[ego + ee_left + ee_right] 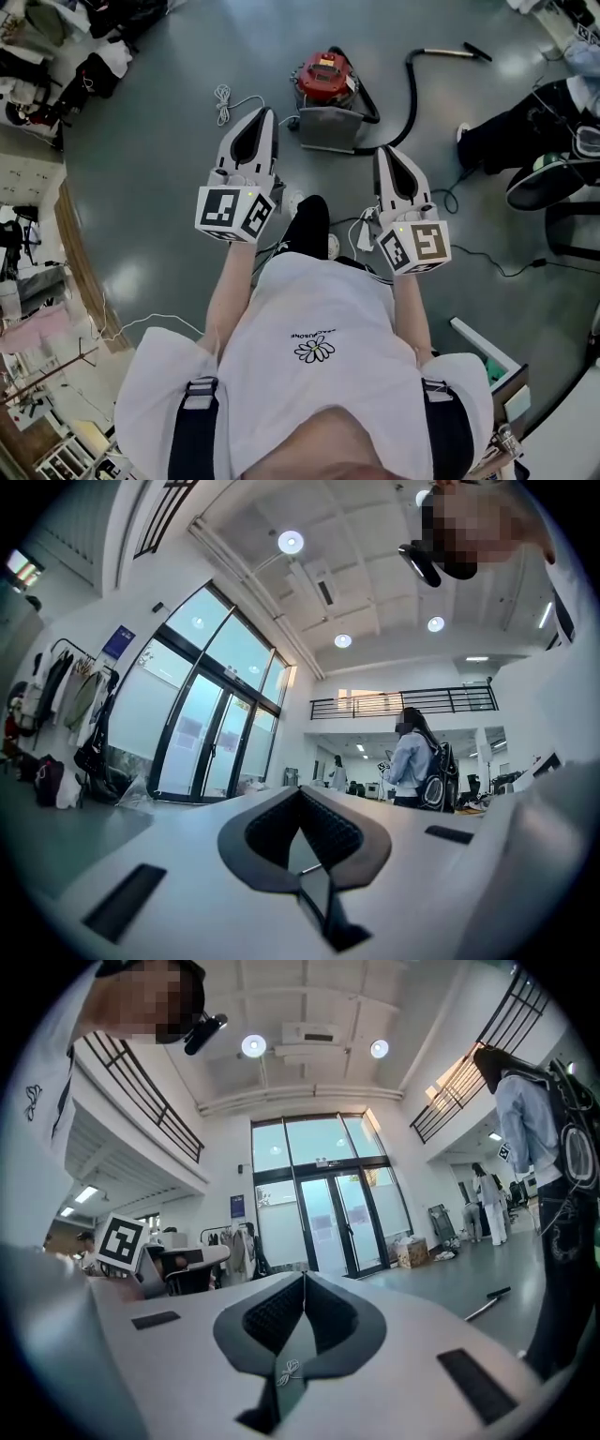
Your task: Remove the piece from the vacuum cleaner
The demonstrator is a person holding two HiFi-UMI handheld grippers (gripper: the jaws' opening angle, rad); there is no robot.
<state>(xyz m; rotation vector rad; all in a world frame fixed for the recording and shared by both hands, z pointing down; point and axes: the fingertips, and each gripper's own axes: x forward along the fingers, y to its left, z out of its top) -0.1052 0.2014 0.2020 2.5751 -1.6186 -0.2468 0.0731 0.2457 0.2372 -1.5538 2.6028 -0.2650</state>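
Both claws are pressed together on nothing: the left gripper [265, 114] and the right gripper [386, 152] are held side by side in front of the person, jaw tips meeting and pointing out over the grey floor [159, 150]. Ahead of them, well apart from either, the red vacuum cleaner [324, 75] sits on that floor with a grey boxy part [330, 129] against its near side, its black hose [411, 89] curving off to the right and a white cable [223, 101] lying to its left

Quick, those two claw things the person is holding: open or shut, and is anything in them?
Left gripper: closed, holding nothing.
Right gripper: closed, holding nothing.
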